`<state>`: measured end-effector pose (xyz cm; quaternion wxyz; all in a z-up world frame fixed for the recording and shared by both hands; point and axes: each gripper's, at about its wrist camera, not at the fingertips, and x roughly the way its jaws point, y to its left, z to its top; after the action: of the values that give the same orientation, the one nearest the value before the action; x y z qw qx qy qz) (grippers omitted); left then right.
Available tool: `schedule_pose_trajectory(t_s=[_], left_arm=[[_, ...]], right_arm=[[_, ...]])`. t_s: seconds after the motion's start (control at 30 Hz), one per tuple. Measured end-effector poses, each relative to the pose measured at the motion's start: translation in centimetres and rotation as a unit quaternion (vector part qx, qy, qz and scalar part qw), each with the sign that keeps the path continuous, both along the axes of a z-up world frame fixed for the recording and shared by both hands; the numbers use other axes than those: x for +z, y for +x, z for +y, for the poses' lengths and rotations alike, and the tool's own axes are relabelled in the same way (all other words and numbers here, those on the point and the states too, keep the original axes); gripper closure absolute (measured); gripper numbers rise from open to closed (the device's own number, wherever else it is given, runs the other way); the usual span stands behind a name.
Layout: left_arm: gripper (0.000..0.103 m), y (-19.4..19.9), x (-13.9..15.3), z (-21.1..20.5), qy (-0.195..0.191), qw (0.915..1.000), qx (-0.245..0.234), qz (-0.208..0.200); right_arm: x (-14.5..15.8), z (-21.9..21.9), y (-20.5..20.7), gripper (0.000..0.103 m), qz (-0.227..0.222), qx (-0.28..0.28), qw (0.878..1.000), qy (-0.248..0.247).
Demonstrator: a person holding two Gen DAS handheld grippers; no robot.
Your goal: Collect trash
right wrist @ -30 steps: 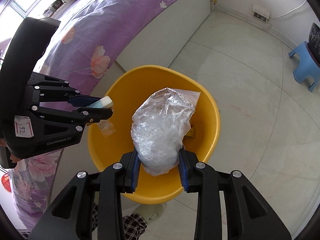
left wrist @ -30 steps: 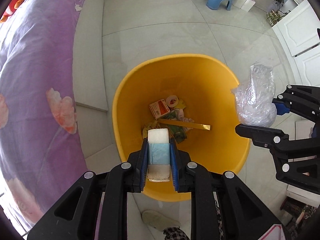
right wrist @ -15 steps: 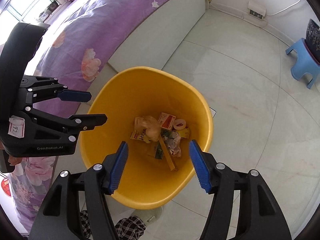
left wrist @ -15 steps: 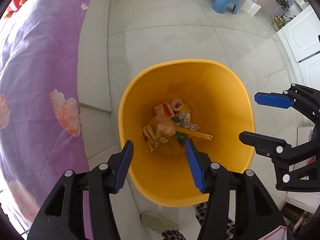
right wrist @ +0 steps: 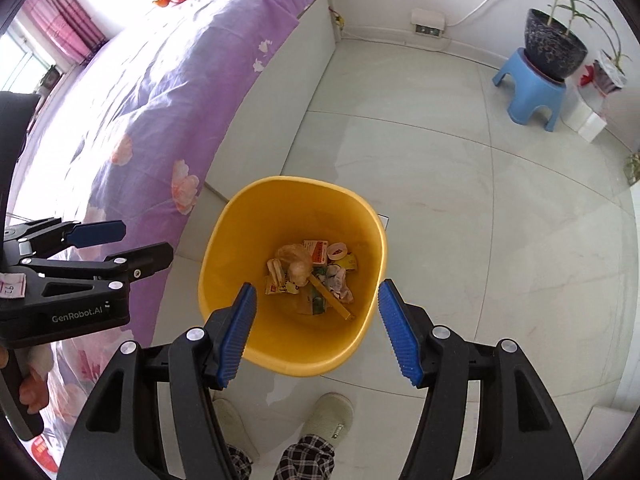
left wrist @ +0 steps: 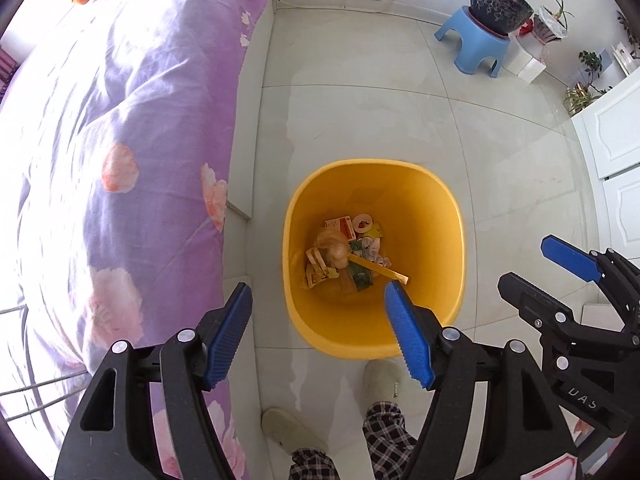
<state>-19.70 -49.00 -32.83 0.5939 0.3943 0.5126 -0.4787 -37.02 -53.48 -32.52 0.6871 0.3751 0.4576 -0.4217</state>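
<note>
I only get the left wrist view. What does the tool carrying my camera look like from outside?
Observer: The right wrist view shows the left gripper side-on, jaws apart. Its black body reads GenRobot.AI.
Operator: Any other marks on it?
Observer: A small white sticker with 92 written on it.
Operator: And what is beyond the bed on that side?
Observer: A bright window with pink curtains.
</note>
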Motion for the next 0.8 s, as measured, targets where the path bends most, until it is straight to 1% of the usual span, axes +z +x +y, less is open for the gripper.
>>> schedule_pose_trajectory(t_s=[0.07,0.1,0.13,0.17,0.23,0.5,0.67,0.8], left_arm=[[0.033,-0.2,1.0,0.4,-0.006,1.0000,0.000,-0.007],[0.028,-0.3,1.4,0.6,-0.009,0.9999,0.001,-0.012],[0.026,-0.4,1.9,0.8,-0.012,0.9998,0.001,-0.016],[0.026,-0.4,2.3,1.0,-0.014,0.9997,0.003,-0.017],[0.026,-0.3,3.3,1.3,-0.018,0.9997,0.007,-0.015],[0.026,-0.4,6.9,2.4,-0.027,0.9994,0.011,-0.017],[0.026,-0.4,8.0,2.5,-0.030,0.9993,0.008,-0.019],[0.025,-0.4,8.4,2.4,-0.034,0.9992,0.007,-0.019]], right_arm=[[0.9,0.5,-0.2,0.038,0.000,-0.020,1.000,-0.004],[1.4,0.8,-0.3,0.038,0.001,-0.028,1.000,-0.008],[1.9,1.2,-0.5,0.038,0.001,-0.033,0.999,-0.013],[2.5,1.5,-0.7,0.038,0.000,-0.038,0.999,-0.019],[3.5,2.0,-0.7,0.034,0.001,-0.049,0.998,-0.027],[7.0,2.9,-1.2,0.033,-0.007,-0.064,0.997,-0.044],[8.2,2.7,-1.5,0.033,-0.012,-0.075,0.996,-0.047],[8.6,2.7,-1.4,0.032,-0.013,-0.073,0.996,-0.050]])
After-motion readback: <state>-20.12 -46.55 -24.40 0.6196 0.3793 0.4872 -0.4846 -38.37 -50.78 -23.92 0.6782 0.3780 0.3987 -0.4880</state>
